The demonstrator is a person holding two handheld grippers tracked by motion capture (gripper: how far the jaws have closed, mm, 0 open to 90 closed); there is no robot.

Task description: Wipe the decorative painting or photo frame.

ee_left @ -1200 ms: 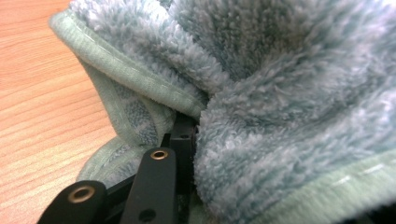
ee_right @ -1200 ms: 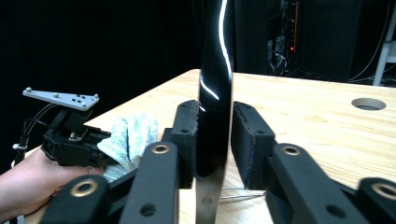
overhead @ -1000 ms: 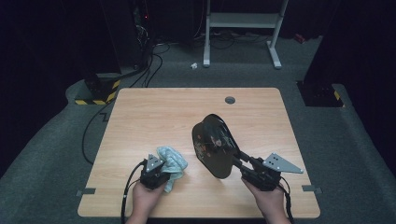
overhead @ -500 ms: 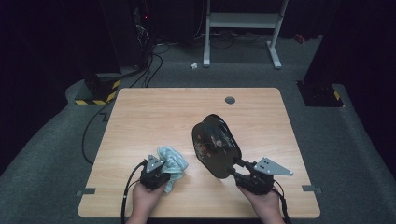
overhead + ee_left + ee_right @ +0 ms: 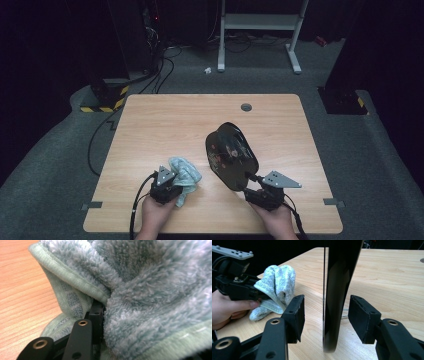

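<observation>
A dark round plate (image 5: pixel 231 155) stands on its edge at the table's front right; it carries smears on its face. In the right gripper view its thin black rim (image 5: pixel 339 277) rises between my right gripper's (image 5: pixel 325 317) two pads, with a gap on each side, so that gripper (image 5: pixel 250 182) is open around the rim. A pale green fluffy cloth (image 5: pixel 186 174) lies bunched at the front left. My left gripper (image 5: pixel 172 187) is shut on the cloth (image 5: pixel 150 290), whose folds bulge over the black jaws (image 5: pixel 98 312).
The wooden table (image 5: pixel 165 120) has a small round grommet (image 5: pixel 246 107) near its far edge. A black cable (image 5: pixel 95 150) trails off the left side. Beyond the table stand a white frame (image 5: pixel 260 30) and dark equipment with a yellow-black striped base (image 5: pixel 105 102).
My right gripper has moved left and in toward the plate's lower rim, which now sits between its jaws. The left gripper and cloth have stayed put.
</observation>
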